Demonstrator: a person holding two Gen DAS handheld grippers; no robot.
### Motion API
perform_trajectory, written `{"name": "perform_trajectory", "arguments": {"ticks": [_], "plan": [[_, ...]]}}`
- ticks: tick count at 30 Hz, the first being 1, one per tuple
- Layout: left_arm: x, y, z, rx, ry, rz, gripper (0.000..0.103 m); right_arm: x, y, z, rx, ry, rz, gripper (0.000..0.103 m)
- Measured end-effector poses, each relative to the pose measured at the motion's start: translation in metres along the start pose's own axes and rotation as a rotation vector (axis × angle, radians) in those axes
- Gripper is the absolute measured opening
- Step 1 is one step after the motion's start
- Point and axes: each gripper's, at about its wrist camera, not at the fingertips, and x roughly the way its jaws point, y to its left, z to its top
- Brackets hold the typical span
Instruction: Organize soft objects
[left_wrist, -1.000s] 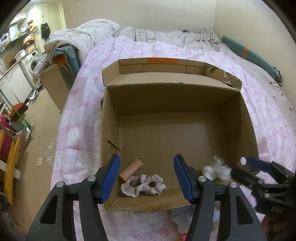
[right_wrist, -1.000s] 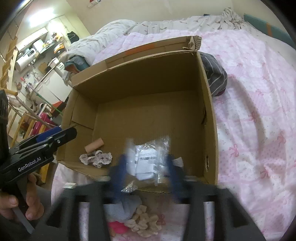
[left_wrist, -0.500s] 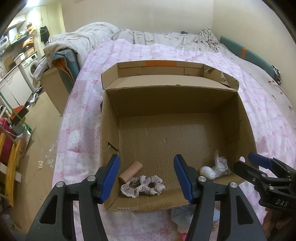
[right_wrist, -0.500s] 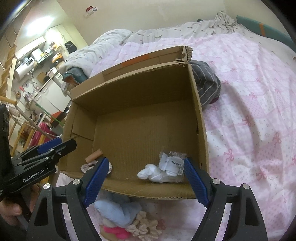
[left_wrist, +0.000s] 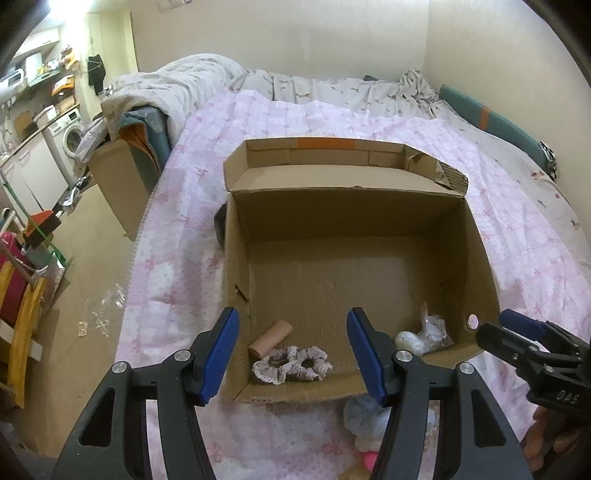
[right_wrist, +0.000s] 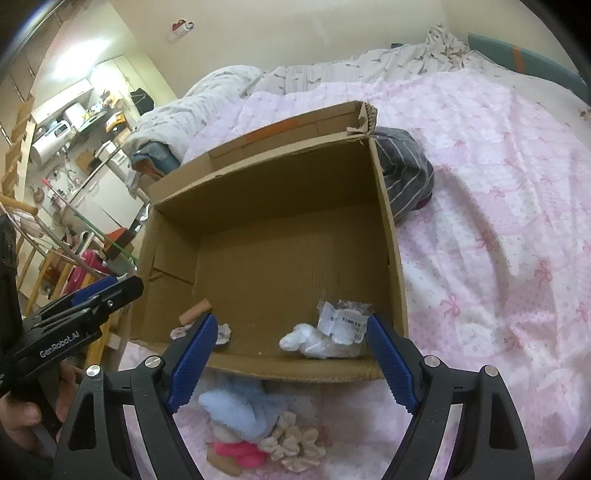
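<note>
Both my left hand-held gripper (left_wrist: 291, 354) and right hand-held gripper (right_wrist: 291, 363) hang released, empty, over the box (right_wrist: 388, 236) on the bed (right_wrist: 498, 184); scrunchie (left_wrist: 291, 367) and bagged socks (right_wrist: 328, 336) inside.

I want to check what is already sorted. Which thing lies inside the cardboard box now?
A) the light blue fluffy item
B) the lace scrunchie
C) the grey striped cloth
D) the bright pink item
B: the lace scrunchie lies on the floor of the cardboard box near its front edge, beside a small cardboard tube; the light blue fluffy item and the bright pink item lie on the bed in front of the box, and the grey striped cloth lies outside it.
</note>
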Motion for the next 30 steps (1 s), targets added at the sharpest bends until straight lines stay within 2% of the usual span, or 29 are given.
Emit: {"name": "perform_trajectory", "arguments": {"ticks": [11,15,18,22,23,25,28,30], "plan": [[-0.022,0.011,-0.026,-0.022,0.017,0.000,0.057,-0.027,0.003,-0.023,-0.004,-0.008,-0.002,0.088],[-0.022,0.021,-0.036,-0.052,0.052,0.021,0.057,-0.034,0.005,-0.031,-0.005,-0.007,-0.006,0.088],[-0.009,0.023,-0.050,-0.065,0.149,-0.026,0.057,-0.036,0.005,-0.037,0.007,0.002,-0.007,0.088],[0.022,0.010,-0.083,-0.087,0.379,-0.181,0.057,-0.036,0.003,-0.044,0.024,0.021,-0.021,0.088],[0.032,0.000,-0.096,-0.067,0.457,-0.224,0.057,-0.036,0.001,-0.045,0.029,0.025,-0.026,0.088],[0.045,-0.018,-0.112,-0.015,0.554,-0.270,0.057,-0.037,-0.001,-0.047,0.036,0.030,-0.033,0.088],[0.050,-0.034,-0.124,0.018,0.552,-0.266,0.057,-0.037,-0.003,-0.047,0.047,0.032,-0.035,0.088],[0.058,-0.044,-0.131,0.051,0.586,-0.275,0.057,-0.037,-0.004,-0.046,0.052,0.033,-0.035,0.088]]}}
